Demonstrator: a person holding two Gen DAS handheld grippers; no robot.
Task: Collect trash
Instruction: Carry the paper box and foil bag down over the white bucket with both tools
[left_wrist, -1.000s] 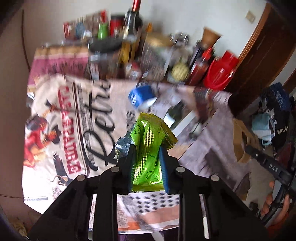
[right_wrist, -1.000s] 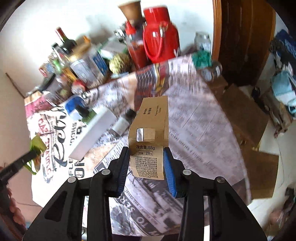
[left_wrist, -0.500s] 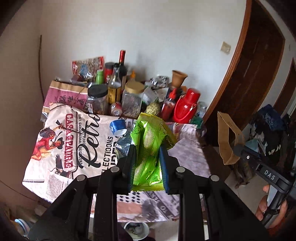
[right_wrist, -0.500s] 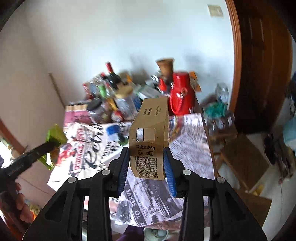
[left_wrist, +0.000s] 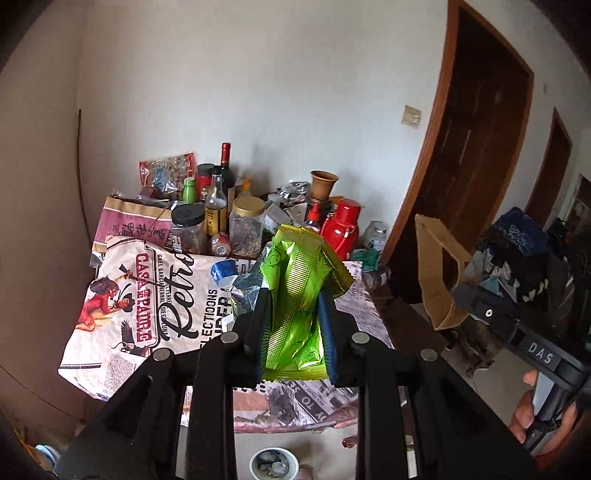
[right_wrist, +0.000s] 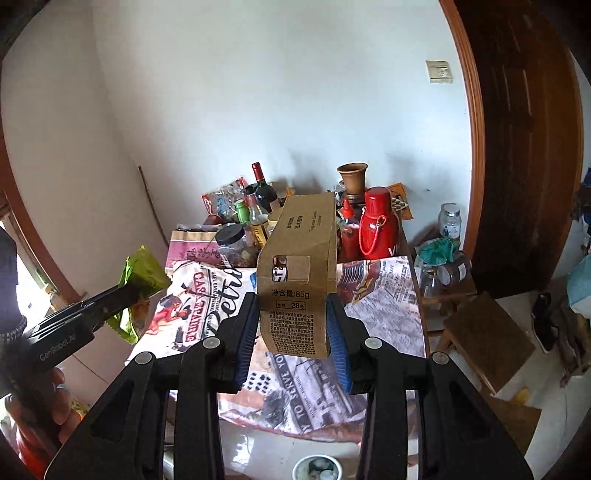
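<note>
Only the right view shows print on the brown carton (right_wrist: 299, 273) its right gripper (right_wrist: 293, 332) clamps; left gripper (left_wrist: 291, 317) clamps green wrapper (left_wrist: 295, 291).

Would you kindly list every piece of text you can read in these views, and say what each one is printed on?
"CASA PADRE" and "Retro": tablecloth.
"TO SERVE YOU": tablecloth's front edge, in the right wrist view.
"净含量:85g" and "28元": brown carton in the right gripper.
"DAS": right gripper's body, in the left wrist view.
"GenRobot.AI": left gripper, in the right wrist view.
Unreadable: the carton's fine print, the green wrapper, the bottle labels.
</note>
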